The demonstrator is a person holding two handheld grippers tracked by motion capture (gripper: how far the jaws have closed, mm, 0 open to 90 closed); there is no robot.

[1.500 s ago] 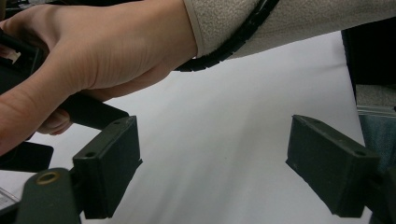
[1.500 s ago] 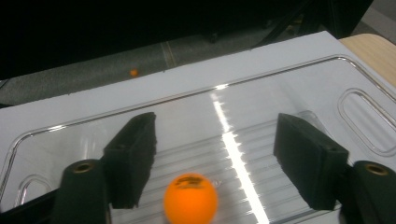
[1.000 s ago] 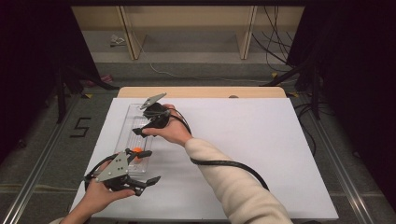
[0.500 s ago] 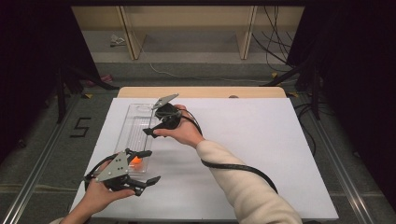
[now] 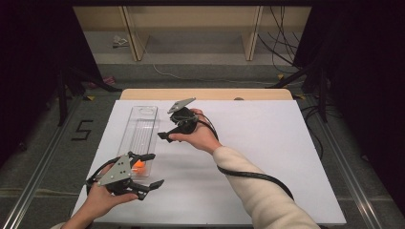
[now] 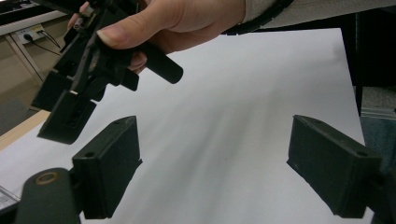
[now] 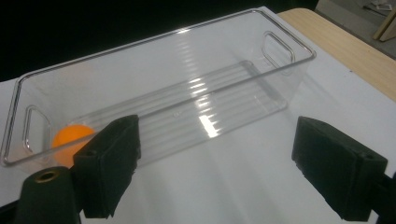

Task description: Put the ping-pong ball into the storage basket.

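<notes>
A long, clear plastic bin (image 5: 140, 138) with ribbed floor, rounded corners and handle cut-outs lies on the smooth white worktop (image 5: 267, 157), and a small, glossy orange ball (image 5: 139, 165) sits inside at its near end, at about 8 o'clock from the worktop's middle. The left gripper (image 5: 145, 171), black and blocky under its grey plate, is held low just at 6 o'clock of the bin with jaws spread wide and empty. The right gripper (image 5: 164, 136), in a hand reaching across from 5 o'clock, hovers just beside the bin's long side, angled toward 9 o'clock, jaws likewise wide apart and gripping nothing.
</notes>
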